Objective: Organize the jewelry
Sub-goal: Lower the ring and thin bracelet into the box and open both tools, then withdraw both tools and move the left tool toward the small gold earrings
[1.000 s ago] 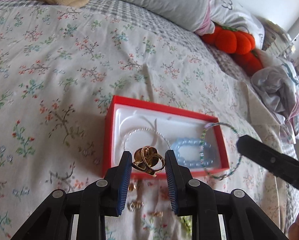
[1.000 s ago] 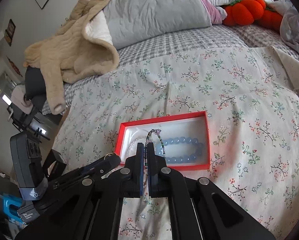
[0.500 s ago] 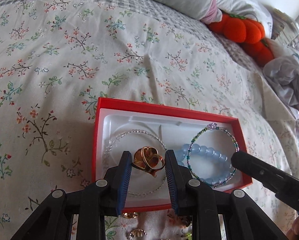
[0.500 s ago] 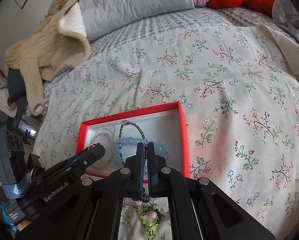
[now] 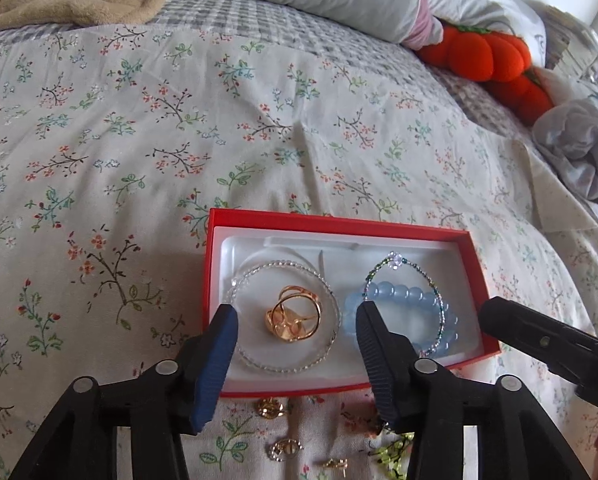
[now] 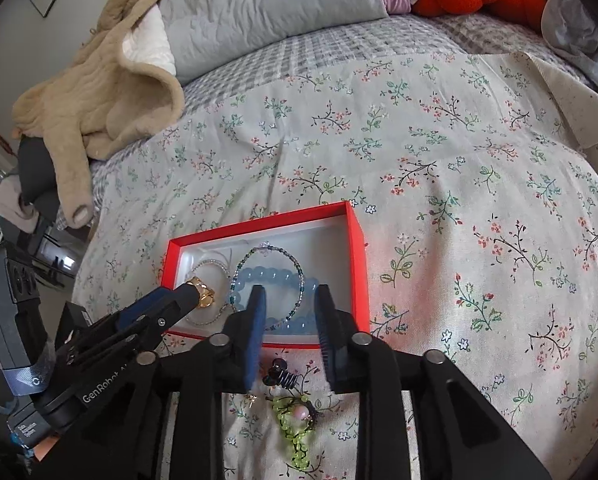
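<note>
**Desk editor:** While both tools hang over the bed, what changed?

**Photographer:** Both let go. In the red box just ahead, the thin beaded bracelet now lies over the blue one, dropped by the right tool, jaws parted. The gold ring sits between the left tool's spread fingers, released.

**Desk editor:** Meaning?

**Photographer:** Two pieces stowed; small earrings beneath the left tool probably follow.

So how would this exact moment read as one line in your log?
left gripper: open | right gripper: open | gold ring, thin beaded bracelet: in red box
</note>
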Tool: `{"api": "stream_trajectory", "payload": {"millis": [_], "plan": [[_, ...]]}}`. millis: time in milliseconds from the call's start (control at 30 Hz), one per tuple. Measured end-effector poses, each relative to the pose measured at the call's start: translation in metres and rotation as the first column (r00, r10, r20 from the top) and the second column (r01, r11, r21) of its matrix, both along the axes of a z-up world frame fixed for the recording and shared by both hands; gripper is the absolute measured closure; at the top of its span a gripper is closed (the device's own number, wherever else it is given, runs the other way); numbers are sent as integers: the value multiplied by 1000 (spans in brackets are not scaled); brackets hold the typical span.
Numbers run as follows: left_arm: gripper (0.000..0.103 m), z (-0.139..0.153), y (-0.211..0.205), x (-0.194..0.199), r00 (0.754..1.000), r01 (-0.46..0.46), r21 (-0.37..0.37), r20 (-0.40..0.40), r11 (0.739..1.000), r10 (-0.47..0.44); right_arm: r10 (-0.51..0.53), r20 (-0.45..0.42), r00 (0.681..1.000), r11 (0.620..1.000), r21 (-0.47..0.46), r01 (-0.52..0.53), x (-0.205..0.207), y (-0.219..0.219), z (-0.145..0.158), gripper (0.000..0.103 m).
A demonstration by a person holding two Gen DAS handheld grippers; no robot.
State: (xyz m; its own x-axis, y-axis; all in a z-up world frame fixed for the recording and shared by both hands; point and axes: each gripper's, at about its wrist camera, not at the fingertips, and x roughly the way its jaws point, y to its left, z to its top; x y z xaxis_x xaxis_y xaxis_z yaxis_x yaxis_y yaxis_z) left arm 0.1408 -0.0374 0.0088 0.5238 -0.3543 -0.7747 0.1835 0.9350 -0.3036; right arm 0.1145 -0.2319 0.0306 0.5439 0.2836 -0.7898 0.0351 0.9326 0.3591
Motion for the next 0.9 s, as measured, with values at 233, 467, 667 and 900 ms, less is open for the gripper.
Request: {"api": "stream_trajectory", "payload": {"millis": [233, 467, 667, 900], "plan": [[30, 3, 1, -14, 998, -13, 69, -55, 998, 17, -10, -18, 1000, 1000, -29, 9, -11, 4, 9, 57], [17, -3, 2, -29, 991, -22, 145, -124, 989, 40, -35, -58, 998, 997, -64, 31, -24, 6, 7, 49], [17, -15, 9, -34, 977, -45, 133, -202, 990, 72, -51, -112, 992, 991, -128, 36, -35, 10, 1, 45], [17, -30, 11, -37, 963, -50, 107, -257, 993, 77, -81, -164, 983, 990, -129, 60, -45, 7, -11, 42]]}}
